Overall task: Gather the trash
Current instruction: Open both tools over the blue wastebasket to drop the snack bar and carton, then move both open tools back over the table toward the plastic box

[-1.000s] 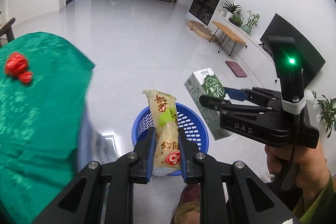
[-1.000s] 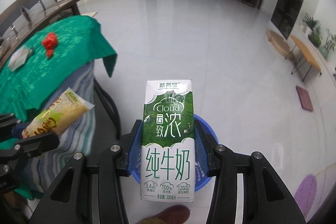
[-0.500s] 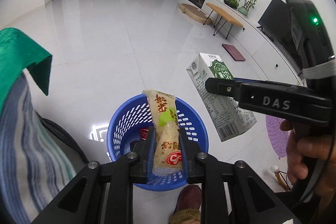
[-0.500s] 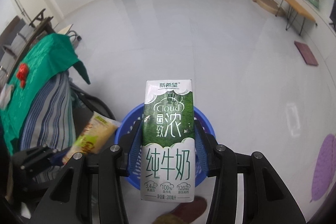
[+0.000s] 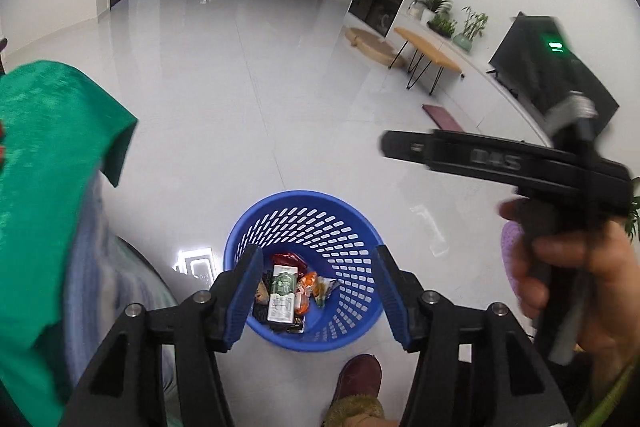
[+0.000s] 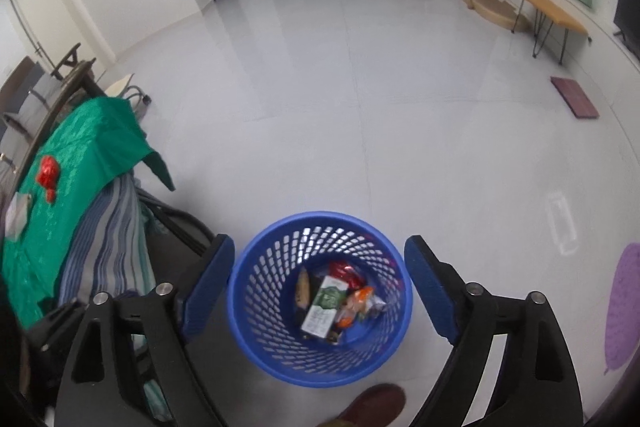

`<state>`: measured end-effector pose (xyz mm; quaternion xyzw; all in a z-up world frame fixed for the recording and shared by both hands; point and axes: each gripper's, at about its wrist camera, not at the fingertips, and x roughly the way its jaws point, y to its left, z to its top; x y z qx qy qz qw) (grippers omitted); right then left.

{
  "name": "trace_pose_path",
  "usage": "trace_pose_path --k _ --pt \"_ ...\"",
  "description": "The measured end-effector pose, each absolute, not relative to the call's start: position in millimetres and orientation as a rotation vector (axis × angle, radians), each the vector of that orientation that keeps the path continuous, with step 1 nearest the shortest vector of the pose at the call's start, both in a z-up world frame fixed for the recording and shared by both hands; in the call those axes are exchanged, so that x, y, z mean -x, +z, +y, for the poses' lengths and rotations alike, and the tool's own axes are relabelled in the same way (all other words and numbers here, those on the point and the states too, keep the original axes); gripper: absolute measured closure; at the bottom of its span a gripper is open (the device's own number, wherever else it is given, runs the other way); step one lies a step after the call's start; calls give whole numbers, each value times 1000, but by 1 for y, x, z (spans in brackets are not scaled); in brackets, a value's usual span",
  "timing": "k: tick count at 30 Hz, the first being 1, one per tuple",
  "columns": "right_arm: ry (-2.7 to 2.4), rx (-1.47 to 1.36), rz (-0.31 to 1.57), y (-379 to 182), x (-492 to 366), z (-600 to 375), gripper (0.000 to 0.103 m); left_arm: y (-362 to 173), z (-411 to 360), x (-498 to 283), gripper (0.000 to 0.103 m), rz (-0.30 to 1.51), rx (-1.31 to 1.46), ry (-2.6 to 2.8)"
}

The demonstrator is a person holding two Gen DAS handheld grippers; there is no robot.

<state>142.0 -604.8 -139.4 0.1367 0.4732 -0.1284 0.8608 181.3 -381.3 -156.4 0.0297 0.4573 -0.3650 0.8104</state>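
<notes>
A blue mesh basket stands on the white floor below both grippers. Inside it lie the green milk carton, a yellow snack wrapper, and red and orange wrappers. My left gripper is open and empty above the basket. My right gripper is open and empty above the basket too; its side shows blurred in the left wrist view. A red wrapper and a pale packet lie on the green tablecloth.
The cloth-covered table is at the left, with a striped cover hanging beside the basket. A foot in a brown slipper is just in front of the basket. A purple mat lies at the right.
Both grippers have opened. The snack wrapper and the milk carton have dropped into the blue basket. The right gripper has swung up and to the right.
</notes>
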Motion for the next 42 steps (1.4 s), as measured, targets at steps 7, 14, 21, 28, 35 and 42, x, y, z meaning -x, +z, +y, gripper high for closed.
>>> trace_pose_path --k 7,14,21,28,35,42 --pt "-123 -170 900 -107 -148 -512 4 -108 -278 -131 39 878 -55 -757" --pt "139 -4 821 -105 -140 -372 4 -102 -153 -117 39 863 -47 -567" --pt "375 33 816 -125 -130 -250 4 -116 -29 -166 39 864 85 -330" --pt "430 124 881 -158 -142 -196 4 -118 5 -242 39 844 41 -300" --pt "420 122 892 -173 -151 -202 4 -129 0 -298 38 816 52 -349" --pt "428 152 871 -175 -148 -205 3 -127 -25 -248 37 879 -36 -799"
